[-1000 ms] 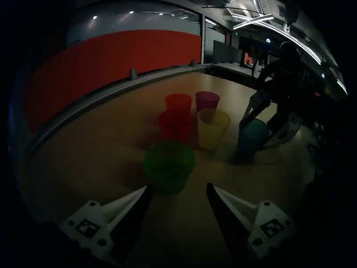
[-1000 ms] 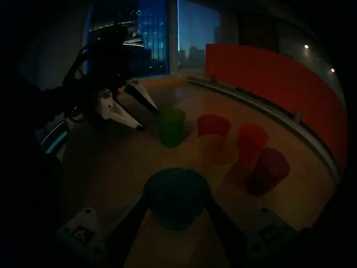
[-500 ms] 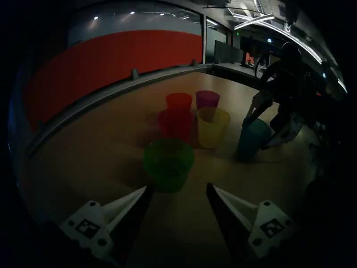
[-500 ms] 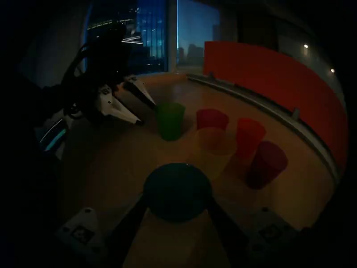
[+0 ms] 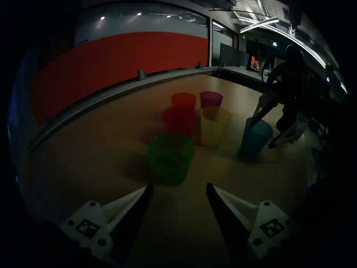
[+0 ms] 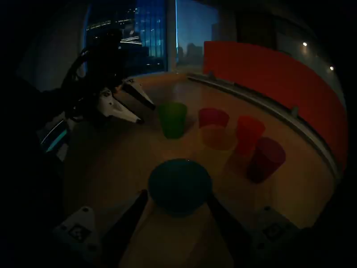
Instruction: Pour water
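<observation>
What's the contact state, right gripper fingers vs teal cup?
Touching. In the right gripper view, the teal cup sits between the fingers of the right gripper, and both fingers press against its sides with no gap showing.

green cup (image 5: 171, 158), teal cup (image 5: 255, 137), yellow cup (image 5: 215, 125), red cups (image 5: 180, 121), purple cup (image 5: 210, 98); red wall panel (image 5: 116, 58); tan wooden table (image 5: 89, 147).

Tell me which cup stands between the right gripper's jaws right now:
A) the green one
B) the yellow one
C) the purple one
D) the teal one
D: in the right gripper view the teal cup stands between the jaws of the right gripper, while the green cup stands just ahead of the open left gripper.
</observation>
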